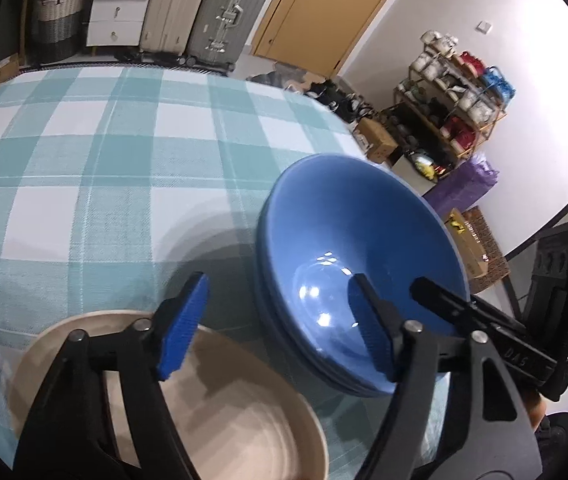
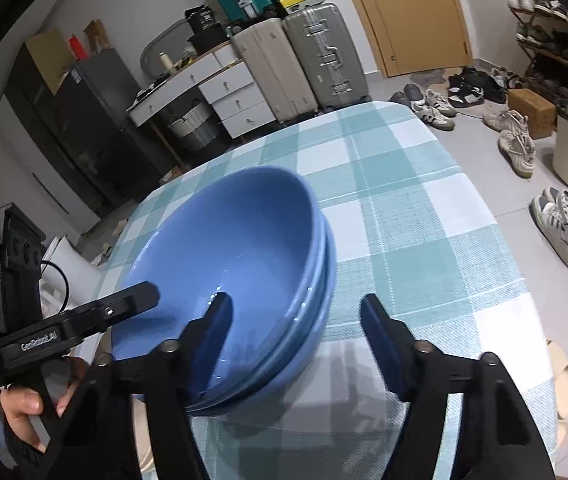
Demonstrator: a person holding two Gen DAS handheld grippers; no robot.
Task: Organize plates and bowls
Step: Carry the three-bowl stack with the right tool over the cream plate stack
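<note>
**Both grippers straddle the rim of the blue bowl stack**

The left gripper (image 1: 279,328) has its jaws apart: one blue pad sits inside the stacked blue bowls (image 1: 356,248), the other outside, above the beige plate (image 1: 219,412) just below it. The right gripper (image 2: 296,340) is likewise apart, one finger in the bowl and one outside over the checked tablecloth (image 2: 424,208). No pad visibly presses on the rim, so neither seems to hold anything. My reading: the stack is about to be gripped from two sides; the next move calls for closing on the rim evenly, then lifting level so the nested bowls do not slip. The beige plate, close beside the stack, crowds the left side. Beyond the table edge, suitcases (image 2: 316,60) and scattered shoes (image 2: 516,148) stand well clear.
</note>
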